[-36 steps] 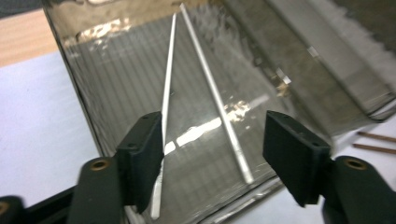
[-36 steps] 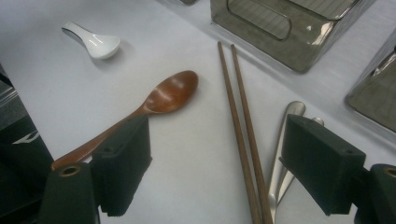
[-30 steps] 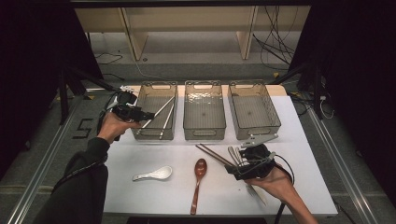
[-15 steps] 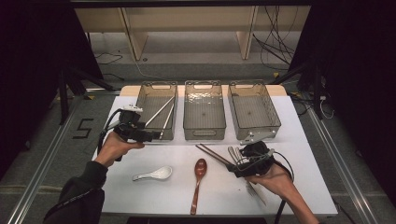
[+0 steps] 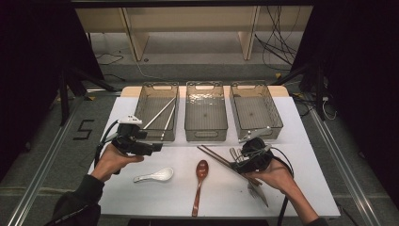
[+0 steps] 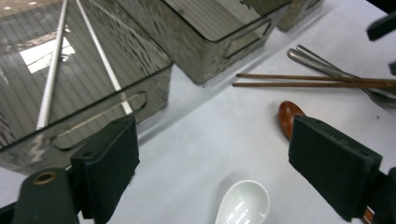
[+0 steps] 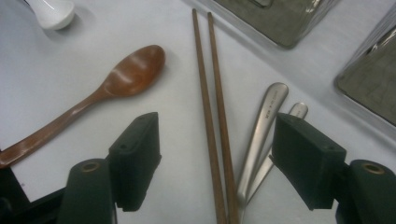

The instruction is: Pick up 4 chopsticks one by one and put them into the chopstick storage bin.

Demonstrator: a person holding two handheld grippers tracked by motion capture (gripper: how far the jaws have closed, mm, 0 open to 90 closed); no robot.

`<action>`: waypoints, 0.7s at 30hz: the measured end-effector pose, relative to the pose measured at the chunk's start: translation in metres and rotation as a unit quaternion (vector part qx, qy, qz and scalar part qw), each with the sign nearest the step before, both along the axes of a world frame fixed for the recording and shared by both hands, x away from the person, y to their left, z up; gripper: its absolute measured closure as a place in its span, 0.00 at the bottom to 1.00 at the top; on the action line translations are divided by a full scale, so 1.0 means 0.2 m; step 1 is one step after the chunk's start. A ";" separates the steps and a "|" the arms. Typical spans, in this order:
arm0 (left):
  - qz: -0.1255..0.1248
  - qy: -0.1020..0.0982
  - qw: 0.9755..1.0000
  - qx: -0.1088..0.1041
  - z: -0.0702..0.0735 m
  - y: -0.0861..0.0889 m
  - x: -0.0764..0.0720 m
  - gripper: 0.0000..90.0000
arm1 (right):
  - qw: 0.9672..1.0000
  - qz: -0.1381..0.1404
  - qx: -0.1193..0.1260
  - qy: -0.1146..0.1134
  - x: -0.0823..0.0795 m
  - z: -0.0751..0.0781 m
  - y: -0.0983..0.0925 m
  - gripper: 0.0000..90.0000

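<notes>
My left gripper (image 5: 153, 147) hovers in front of the left bin (image 5: 141, 106). Its jaws have just been opening and stand open (image 6: 210, 140), gripping nothing. The white spoon (image 6: 243, 203) lies on the table below them. Two silver chopsticks (image 6: 51, 70) rest in that bin. My right gripper (image 5: 237, 165) is low over the brown chopsticks (image 7: 212, 116) and two metal cutlery handles (image 7: 264, 130). Its jaws have just been closing, are still open (image 7: 217, 126), and straddle these without touching them. A brown wooden spoon (image 5: 200, 181) lies between the two hands.
Three grey see-through bins stand in a row at the back of the white table (image 5: 301, 188); the middle bin (image 5: 205, 92) and right bin (image 5: 277, 117) hold nothing I can see. Dark floor, rails and cables surround the table.
My left gripper has come away from the left bin towards the front of the table, above the white spoon. The right gripper has sunk slightly over the chopsticks and its jaws have narrowed.
</notes>
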State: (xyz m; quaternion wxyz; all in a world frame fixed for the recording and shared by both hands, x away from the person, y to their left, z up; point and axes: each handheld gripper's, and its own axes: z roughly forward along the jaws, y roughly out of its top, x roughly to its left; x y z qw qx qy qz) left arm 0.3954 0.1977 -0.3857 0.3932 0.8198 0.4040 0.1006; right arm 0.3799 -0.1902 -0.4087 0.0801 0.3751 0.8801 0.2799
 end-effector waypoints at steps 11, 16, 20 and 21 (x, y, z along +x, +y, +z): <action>-0.009 -0.017 1.000 -0.016 -0.01 -0.01 -0.10 0.17 | 1.000 0.000 -0.017 0.014 0.07 -0.05 0.01 0.42; -0.006 -0.017 1.000 -0.022 -0.03 -0.01 -0.14 0.17 | 0.999 0.006 -0.025 0.021 0.09 -0.06 0.01 0.46; -0.007 -0.017 1.000 -0.023 -0.04 -0.01 -0.16 0.17 | 0.999 0.008 -0.031 0.028 0.10 -0.08 0.01 0.49; -0.008 -0.017 1.000 -0.022 -0.04 -0.01 -0.16 0.17 | 0.999 0.009 -0.033 0.032 0.10 -0.08 0.01 0.50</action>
